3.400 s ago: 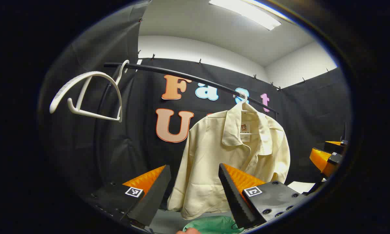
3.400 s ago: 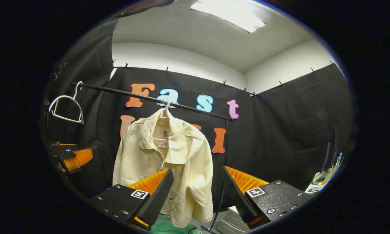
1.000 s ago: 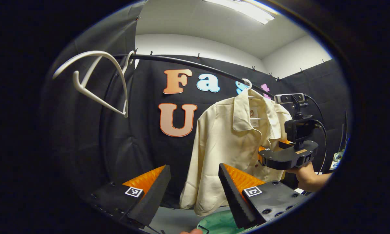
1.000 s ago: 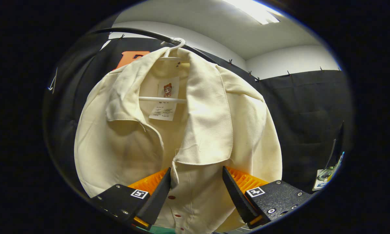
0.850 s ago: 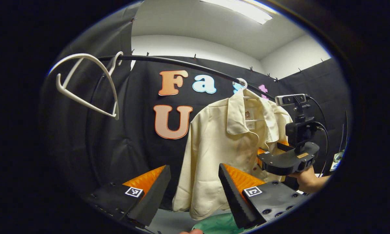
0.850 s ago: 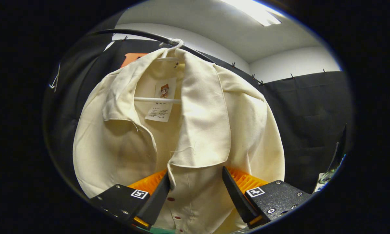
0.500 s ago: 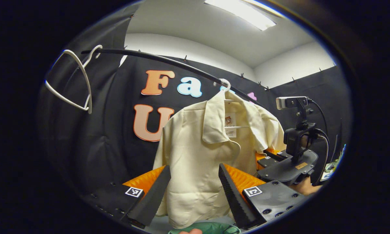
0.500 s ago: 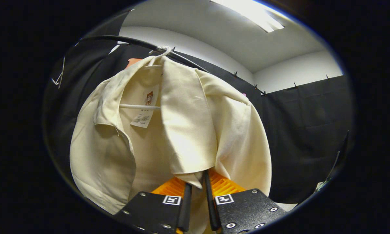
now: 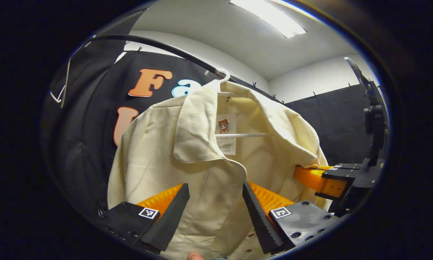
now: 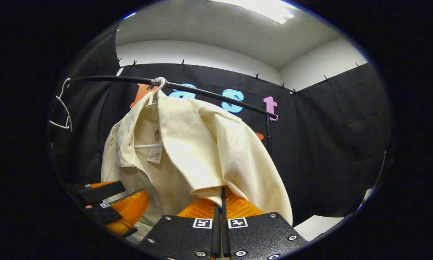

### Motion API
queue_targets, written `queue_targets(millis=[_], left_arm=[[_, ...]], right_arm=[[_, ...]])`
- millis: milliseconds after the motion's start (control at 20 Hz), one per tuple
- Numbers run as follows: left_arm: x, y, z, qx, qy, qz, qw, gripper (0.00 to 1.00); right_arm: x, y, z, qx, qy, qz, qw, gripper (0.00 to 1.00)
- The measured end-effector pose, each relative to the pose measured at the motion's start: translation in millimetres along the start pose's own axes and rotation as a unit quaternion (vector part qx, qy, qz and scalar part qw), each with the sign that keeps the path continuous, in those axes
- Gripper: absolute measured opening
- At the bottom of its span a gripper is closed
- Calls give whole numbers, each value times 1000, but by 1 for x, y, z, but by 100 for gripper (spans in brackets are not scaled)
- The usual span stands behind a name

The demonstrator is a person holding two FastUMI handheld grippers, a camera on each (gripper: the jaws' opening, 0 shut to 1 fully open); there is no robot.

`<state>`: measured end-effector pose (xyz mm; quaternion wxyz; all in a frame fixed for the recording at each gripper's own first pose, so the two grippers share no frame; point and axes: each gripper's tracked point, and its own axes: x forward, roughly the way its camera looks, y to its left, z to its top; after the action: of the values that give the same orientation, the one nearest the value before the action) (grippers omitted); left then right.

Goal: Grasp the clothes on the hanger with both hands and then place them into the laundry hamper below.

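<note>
Jaws of the right gripper (image 10: 220,202) are pinching the right collar flap of the cream shirt (image 10: 187,155), both fingers pressing the fabric. Jaws of the left gripper (image 9: 214,202) are standing wide apart, framing the shirt's (image 9: 202,159) front panel below the left collar without clamping it. That shirt is hanging on a white hanger (image 9: 238,135), hooked over the black rail (image 9: 158,47). Another empty hanger (image 10: 61,108) is dangling farther along the rail (image 10: 209,94).
</note>
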<state>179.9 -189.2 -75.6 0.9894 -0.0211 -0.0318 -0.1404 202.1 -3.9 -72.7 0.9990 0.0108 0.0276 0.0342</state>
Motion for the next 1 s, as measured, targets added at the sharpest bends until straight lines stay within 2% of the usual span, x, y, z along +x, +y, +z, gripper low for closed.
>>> queue_targets(millis=[50, 150, 250, 350, 500, 700, 850, 900, 1000], left_arm=[[6, -5, -3, 17, -5, 2, 1000, 96], [18, -8, -12, 53, -10, 16, 998, 96], [27, 2, -20, 85, -11, 40, 995, 98], [34, 20, -21, 95, -19, 74, 993, 95], [30, 74, -28, 154, -4, 152, 976, 97], [6, 120, -25, 198, -6, 189, 962, 97], [-19, 170, -16, 220, -2, 247, 944, 97], [-24, 183, -12, 226, 0, 259, 939, 99], [-20, 189, -11, 224, 0, 244, 943, 95]], right_arm=[[-3, 0, 2, -5, -1, 1, 1000, 1], [-9, -1, 6, -10, -6, 2, 1000, 1], [-10, 0, 7, -10, -6, 4, 1000, 1], [-8, -2, 9, -14, -8, 4, 1000, 1], [-7, 0, 9, 2, -7, 11, 1000, 1], [-12, 6, 12, 2, -11, 19, 1000, 1], [-14, 8, 15, 2, -13, 13, 1000, 1], [-14, 8, 16, 5, -13, 10, 1000, 1], [-16, 11, 19, 9, -14, 7, 1000, 1]])
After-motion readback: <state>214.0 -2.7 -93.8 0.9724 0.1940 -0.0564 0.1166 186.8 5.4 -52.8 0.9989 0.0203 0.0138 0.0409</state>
